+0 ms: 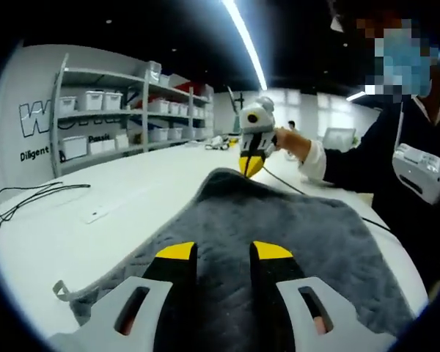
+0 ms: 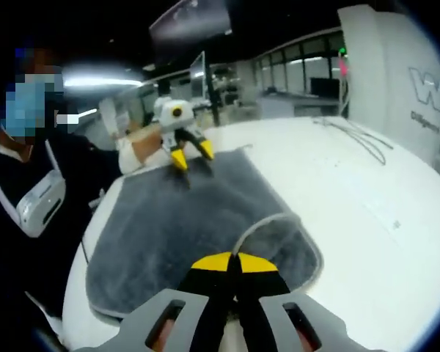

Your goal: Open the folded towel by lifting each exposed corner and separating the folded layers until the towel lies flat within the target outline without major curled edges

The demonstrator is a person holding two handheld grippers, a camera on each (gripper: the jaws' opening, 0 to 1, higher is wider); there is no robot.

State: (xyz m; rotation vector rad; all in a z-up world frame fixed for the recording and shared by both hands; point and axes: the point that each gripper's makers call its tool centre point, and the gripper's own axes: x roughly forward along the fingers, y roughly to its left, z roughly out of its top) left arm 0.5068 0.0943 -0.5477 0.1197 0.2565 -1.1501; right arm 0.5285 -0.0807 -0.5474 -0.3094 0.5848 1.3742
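Under both grippers' fingers [image 1: 177,252], towel [image 1: 279,220]

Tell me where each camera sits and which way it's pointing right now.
Left gripper view: rides the left gripper, looking along the gray towel at the right gripper; a hand and dark sleeve show.
Right gripper view: rides the right gripper, shut on a towel corner, looking back at the left gripper.
Shared: towel, white table, both grippers, facing each other.

White wall [image 1: 29,103], 9 o'clock behind shelving: large outlined "W…", cut off; below it "Diligent", partly hidden. Further small lettering unreadable.
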